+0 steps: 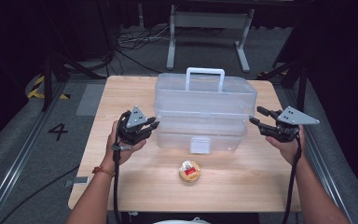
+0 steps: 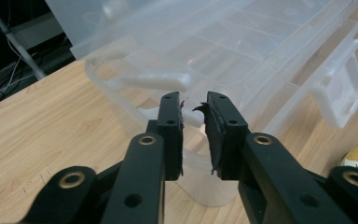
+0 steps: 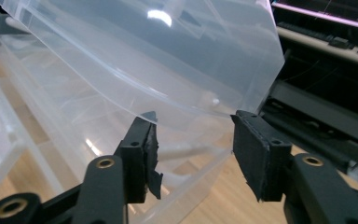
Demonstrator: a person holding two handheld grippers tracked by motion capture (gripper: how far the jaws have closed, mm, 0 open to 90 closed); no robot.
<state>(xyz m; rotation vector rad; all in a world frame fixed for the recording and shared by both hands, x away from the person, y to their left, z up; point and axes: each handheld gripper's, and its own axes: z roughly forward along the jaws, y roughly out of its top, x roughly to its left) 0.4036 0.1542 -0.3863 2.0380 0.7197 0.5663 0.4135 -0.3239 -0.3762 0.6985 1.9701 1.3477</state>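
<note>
Table point(image 1: 121, 93): light wood, dark floor around.
Box point(image 1: 205, 112): clear plastic, tiered, white handle up, latch on near face; sits mid-table, toward the far side.
Tin point(image 1: 189, 171): small, round, near of box, apart from it.
Left gripper point(image 1: 152, 123): at box's left end; jaws a narrow gap apart, a white hinge bar of the box just beyond the tips, nothing clamped.
Right gripper point(image 1: 255, 115): at box's right end; jaws wider, corner of box between them, pads not pressing.

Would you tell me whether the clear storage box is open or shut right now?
Open: the clear storage box has its tiers spread apart and its front latch hanging loose.
</note>
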